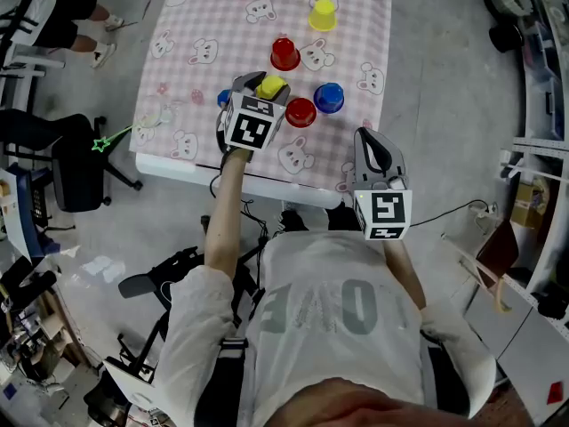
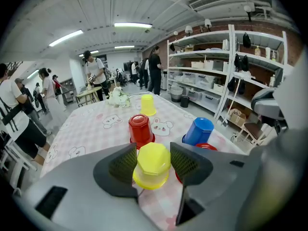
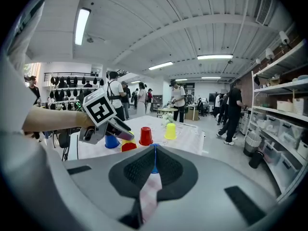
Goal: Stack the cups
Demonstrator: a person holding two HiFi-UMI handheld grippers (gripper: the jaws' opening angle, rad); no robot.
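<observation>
At the near edge of the pink checked table [image 1: 191, 78], by its right corner, the right gripper [image 1: 366, 139] hangs with its jaws pressed together on nothing. Only a thin slit shows between them in the right gripper view.

Farther in and to the left, the left gripper [image 1: 267, 85] reaches over the cloth. Its jaws are clamped on an upside-down yellow cup [image 2: 153, 166], with one ribbed pad [image 2: 124, 163] against each side. I cannot tell whether this cup rests on the cloth or is lifted off it.

Just right of the held cup sits a low red cup [image 1: 300, 111]. Just beside that, a little farther and to the right, a blue cup [image 1: 328, 97] stands mouth-down. A second blue cup [image 1: 222, 98] peeps out at the left side of the left gripper, mostly hidden by it.

Farther on, a taller red cup [image 1: 284, 53] stands inverted near the middle of the table. Well beyond it, toward the far edge, is a second yellow cup [image 1: 322, 14], also mouth-down. None of the cups is stacked on another.

A bunch of white flowers [image 2: 118, 97] lies at the far edge of the table. A black office chair [image 1: 76, 163] stands on the floor to the left of the table. Beyond the far edge, several people stand about the room, and open shelves [image 2: 207, 71] with boxes run along its right wall.
</observation>
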